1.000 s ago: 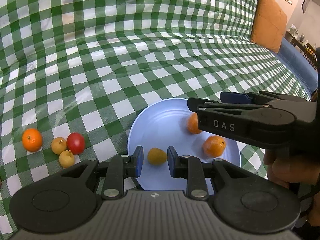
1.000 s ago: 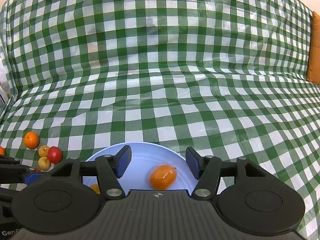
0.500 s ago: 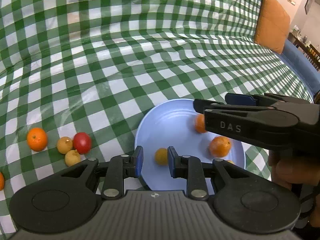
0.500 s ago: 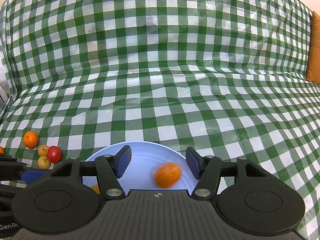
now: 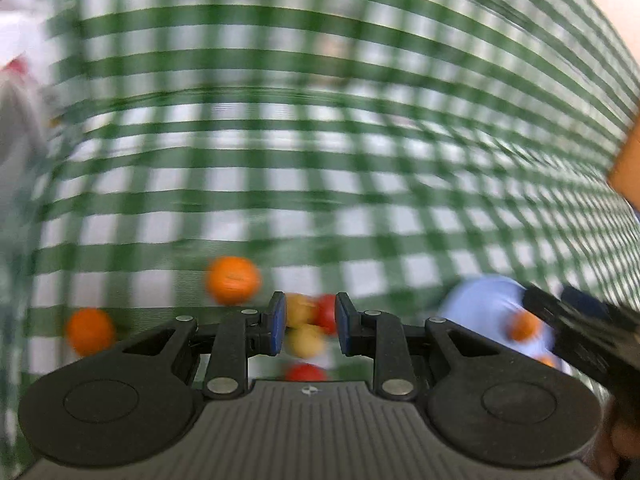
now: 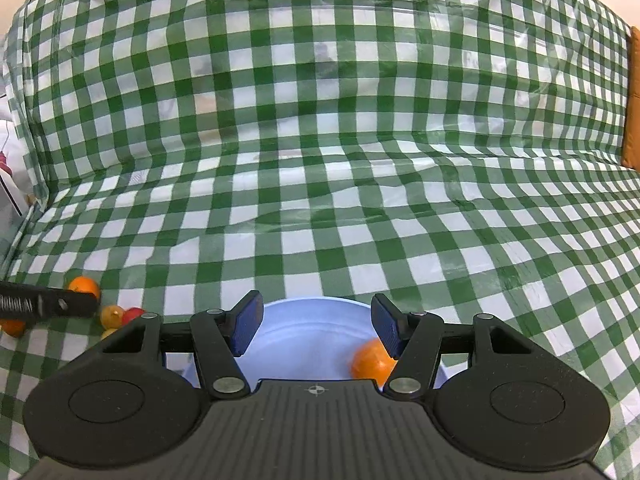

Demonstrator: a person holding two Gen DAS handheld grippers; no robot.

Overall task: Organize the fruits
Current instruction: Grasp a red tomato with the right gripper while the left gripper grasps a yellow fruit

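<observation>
The left wrist view is blurred by motion. My left gripper (image 5: pixel 308 328) is open and empty above a cluster of loose fruit on the checked cloth: two yellow fruits (image 5: pixel 304 340), a red one (image 5: pixel 326 314) and another red one (image 5: pixel 306 372). Two oranges (image 5: pixel 233 280) (image 5: pixel 90 330) lie to the left. The blue plate (image 5: pixel 480 304) is at the right with an orange fruit (image 5: pixel 522 326) in it. My right gripper (image 6: pixel 316 328) is open and empty over the plate (image 6: pixel 312 340), beside an orange (image 6: pixel 370 362).
The green and white checked cloth (image 6: pixel 320 160) covers the whole table. An orange cushion (image 6: pixel 632 100) is at the far right edge. In the right wrist view the left gripper's finger (image 6: pixel 48 306) reaches over the loose fruit (image 6: pixel 112 316) at the left.
My left gripper has swung fast to the left, from over the plate to over the loose fruit cluster. The orange in the plate has rolled to the right under my right gripper.
</observation>
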